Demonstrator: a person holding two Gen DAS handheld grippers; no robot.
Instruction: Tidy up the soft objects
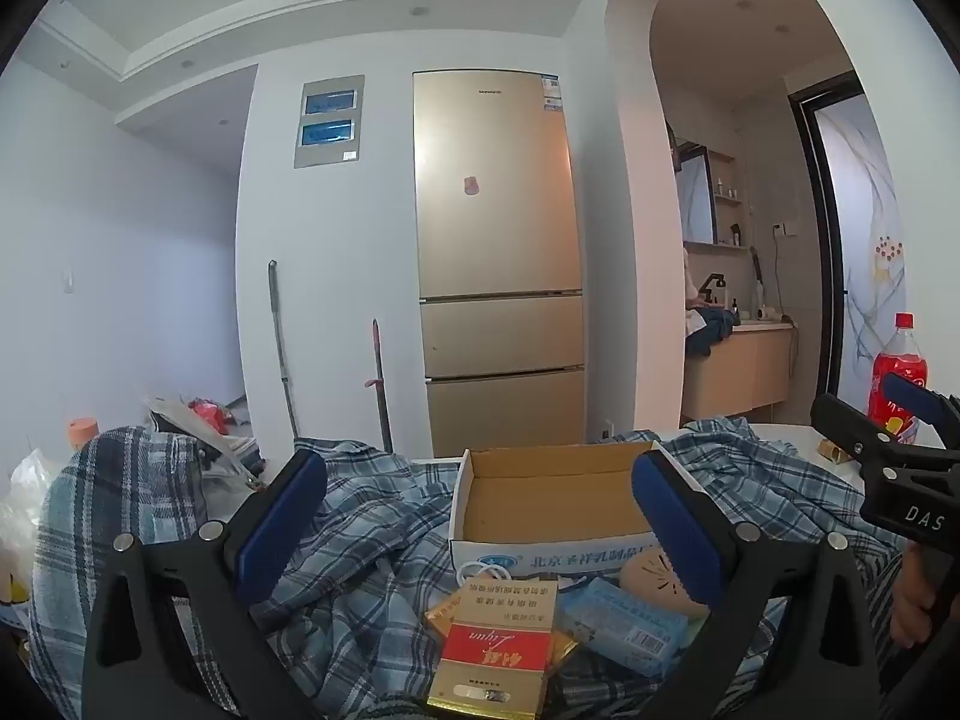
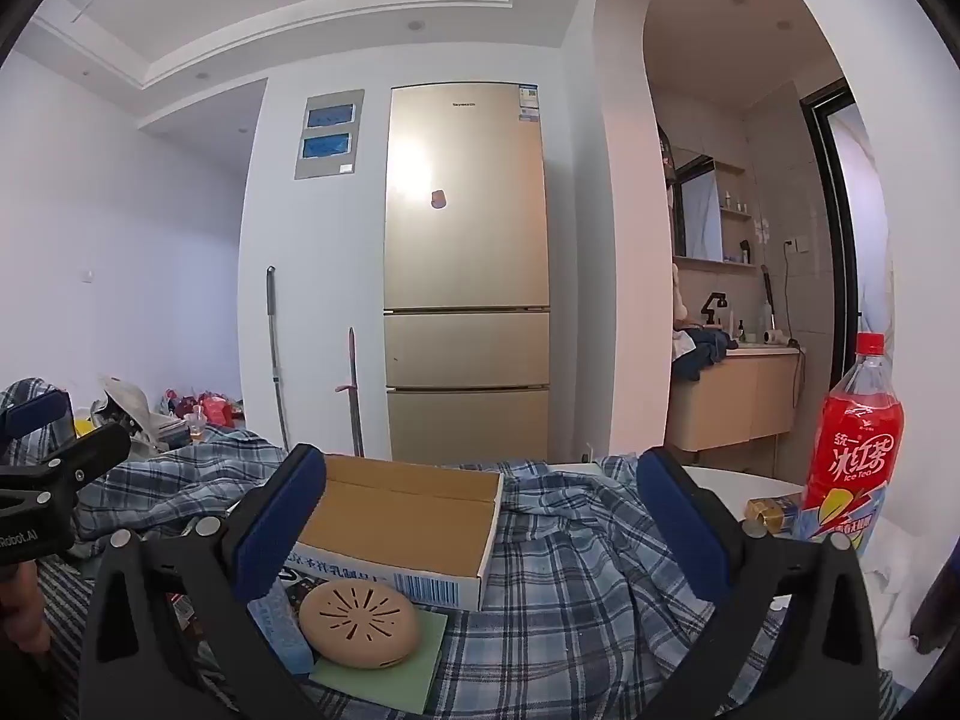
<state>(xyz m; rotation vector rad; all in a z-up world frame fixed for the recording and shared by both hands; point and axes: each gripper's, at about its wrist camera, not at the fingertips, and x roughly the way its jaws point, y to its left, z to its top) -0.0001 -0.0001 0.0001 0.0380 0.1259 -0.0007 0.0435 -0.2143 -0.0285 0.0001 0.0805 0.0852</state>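
Plaid cloth [image 1: 372, 516] — blue and white, rumpled — lies spread over the table [image 2: 738, 480], directly beneath and ahead of both hand-held grippers, its folds running under an open cardboard box [image 1: 552, 498] that sits empty just in front of them. Between the fingers of the left hand-held gripper [image 1: 480, 522] lie a red-and-gold carton [image 1: 498, 654], a pale blue packet [image 1: 624, 624] and a tan, slotted, rounded pad [image 2: 359, 624]; that pad rests on a green sheet [image 2: 414, 666] toward the left finger of the right hand-held gripper [image 2: 480, 516]. Both have their fingers spread wide apart, holding nothing and touching nothing. To the right of the right one stands a red ice-tea bottle [image 2: 852, 450], well clear of the cloth. Beyond the table a gold fridge [image 1: 498, 252] stands against the wall.

Nothing appears sorted yet, so this looks like the opening step: choosing a first soft item. The next move likely calls for lowering one hand-held gripper onto a raised fold of cloth, or onto the pad, and closing on it while avoiding the hard cartons alongside.
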